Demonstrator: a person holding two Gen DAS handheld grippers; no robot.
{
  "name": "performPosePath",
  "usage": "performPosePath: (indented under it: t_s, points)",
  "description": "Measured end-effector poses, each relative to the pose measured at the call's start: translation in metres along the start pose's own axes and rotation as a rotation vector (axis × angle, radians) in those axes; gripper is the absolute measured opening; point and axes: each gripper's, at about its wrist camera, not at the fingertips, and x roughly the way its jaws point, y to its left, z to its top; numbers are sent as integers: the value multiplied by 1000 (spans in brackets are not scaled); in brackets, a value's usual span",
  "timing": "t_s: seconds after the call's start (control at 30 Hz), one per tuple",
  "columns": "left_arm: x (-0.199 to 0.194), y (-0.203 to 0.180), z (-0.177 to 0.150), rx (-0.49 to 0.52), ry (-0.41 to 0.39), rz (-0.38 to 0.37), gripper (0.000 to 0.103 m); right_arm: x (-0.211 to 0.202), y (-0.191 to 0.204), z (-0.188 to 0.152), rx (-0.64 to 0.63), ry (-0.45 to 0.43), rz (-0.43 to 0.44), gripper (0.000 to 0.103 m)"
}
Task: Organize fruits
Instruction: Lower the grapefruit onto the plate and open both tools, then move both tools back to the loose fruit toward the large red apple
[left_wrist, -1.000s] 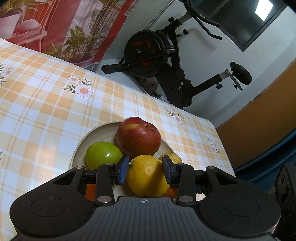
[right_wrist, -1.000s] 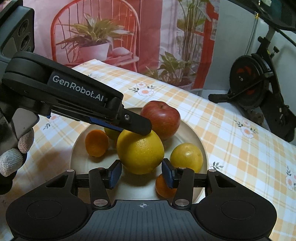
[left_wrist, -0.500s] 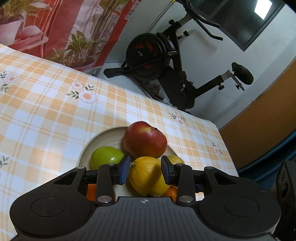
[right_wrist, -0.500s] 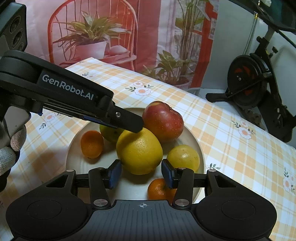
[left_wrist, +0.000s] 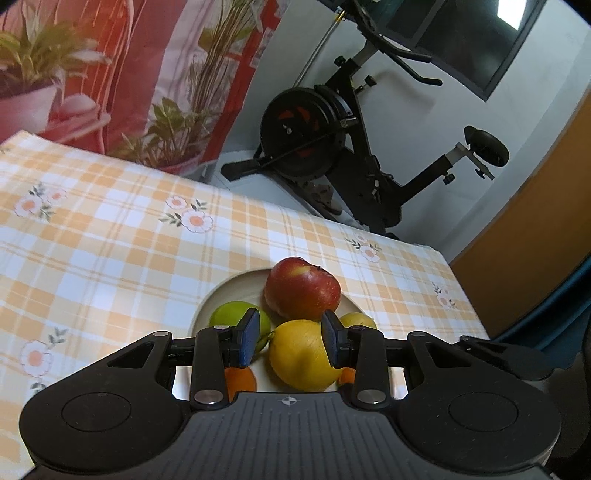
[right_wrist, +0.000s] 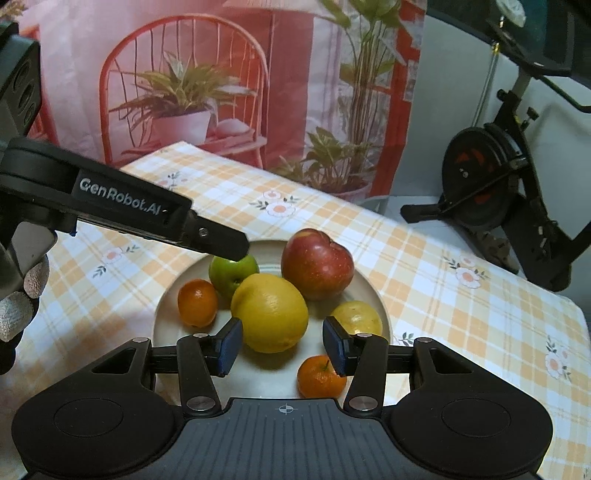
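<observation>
Yellow lemon (right_wrist: 270, 312) lies on the plate (right_wrist: 369, 291) among the other fruit; left gripper (left_wrist: 290, 341) and right gripper (right_wrist: 283, 347) hover, fingers wide, empty. Placing looks done; next, withdraw cleanly.

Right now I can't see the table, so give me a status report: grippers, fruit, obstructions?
Left gripper open, right gripper open, both empty. Large yellow citrus on round beige plate, ungripped. Left gripper overhangs green apple.
</observation>
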Motion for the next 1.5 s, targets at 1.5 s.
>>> performPosePath:
  t_s: [1.5]
  points:
    - [-91,-44,-115,243,-155,249,42,-96,-9,-166,293,-403,-202,45]
